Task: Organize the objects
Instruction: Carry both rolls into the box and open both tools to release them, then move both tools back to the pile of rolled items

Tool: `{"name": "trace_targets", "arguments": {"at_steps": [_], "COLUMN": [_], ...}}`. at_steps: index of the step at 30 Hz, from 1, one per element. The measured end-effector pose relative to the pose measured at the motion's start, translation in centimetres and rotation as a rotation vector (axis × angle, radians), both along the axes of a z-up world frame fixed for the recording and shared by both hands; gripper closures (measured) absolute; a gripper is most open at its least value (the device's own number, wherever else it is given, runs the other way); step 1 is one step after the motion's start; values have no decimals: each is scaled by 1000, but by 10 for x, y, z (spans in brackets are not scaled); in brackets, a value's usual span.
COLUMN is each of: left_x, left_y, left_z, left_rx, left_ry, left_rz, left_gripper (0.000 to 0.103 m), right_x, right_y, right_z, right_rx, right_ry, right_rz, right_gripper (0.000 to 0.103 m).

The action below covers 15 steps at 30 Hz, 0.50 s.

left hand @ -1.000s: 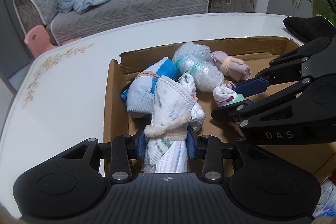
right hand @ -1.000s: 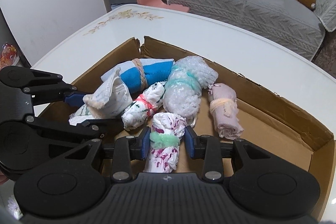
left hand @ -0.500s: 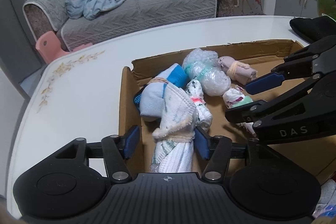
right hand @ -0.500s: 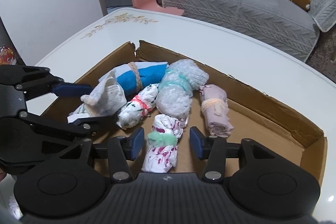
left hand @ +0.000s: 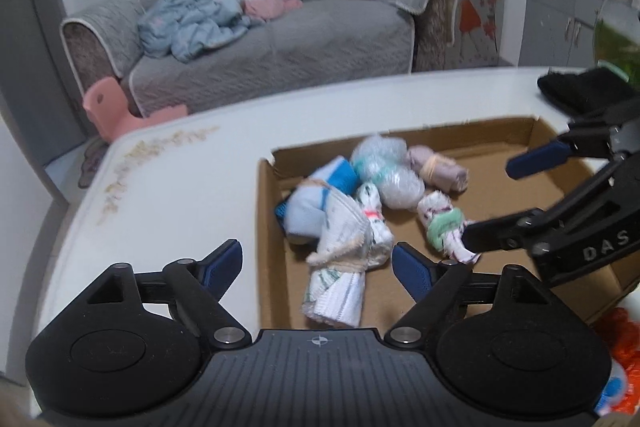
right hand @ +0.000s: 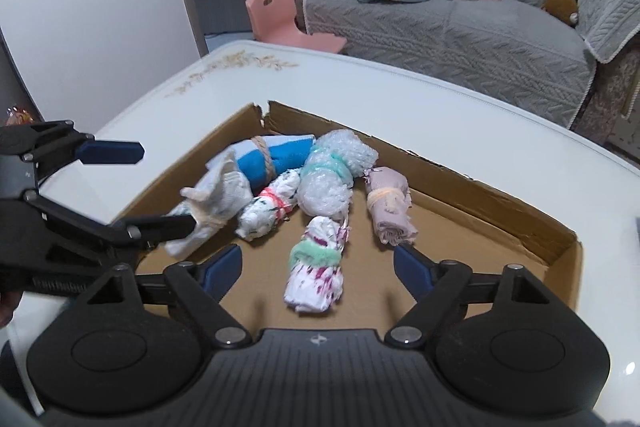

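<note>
A shallow cardboard box (left hand: pixel 268 227) on the white table holds several tied cloth rolls. A white knitted roll with a beige cord (left hand: pixel 340 267) lies at the box's near left. My left gripper (left hand: pixel 316 251) hovers just above it; its jaws are opening and clear of the roll. A white roll with purple marks and a green band (right hand: pixel 316 267) lies on the box floor. My right gripper (right hand: pixel 316 253) is over it, jaws opening, pads not touching. Behind lie a blue-and-white roll (right hand: pixel 280 155), a bubble-wrap roll (right hand: pixel 332 171) and a mauve roll (right hand: pixel 390 203).
The box's far wall (right hand: pixel 480 187) is torn along its top. A black cloth (left hand: pixel 580 91) lies on the table (left hand: pixel 180 187) at the far right, and something orange (left hand: pixel 616 343) sits by the box's near right corner. A grey sofa and a pink chair stand beyond.
Both grippers let go: the left off the white knitted roll, the right off the green-banded roll. Both have lifted and drawn back a little; the rolls stay in the box.
</note>
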<state>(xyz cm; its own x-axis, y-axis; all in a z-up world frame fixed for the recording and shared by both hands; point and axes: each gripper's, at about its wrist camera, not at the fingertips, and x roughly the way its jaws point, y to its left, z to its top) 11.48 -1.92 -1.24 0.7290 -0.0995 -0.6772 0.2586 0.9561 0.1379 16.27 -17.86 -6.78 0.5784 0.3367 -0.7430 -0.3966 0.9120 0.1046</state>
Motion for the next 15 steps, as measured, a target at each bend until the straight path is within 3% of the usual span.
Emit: {"name": "trace_targets", "arguments": {"at_steps": [3,7,12,15], "left_x": [-20,-52,-86,-109], "left_y": [10,28,49,60], "left_z": [18,35,43,41], "left_rx": [-10,-16,-50,-93], "left_ry": [-57,-119,-145,-138], "left_rz": [8,24,74,103], "left_gripper": [6,1,1,1], "right_x": [-18,-51,-85,-96], "right_y": [-6,-22,-47,-54], "right_z": [13,28,44,44], "right_rx": [28,70,137,112], "right_ry": [-33,-103,-154,-116], "right_rz": [7,16,-23,-87], "right_gripper": [19,11,1,1]}}
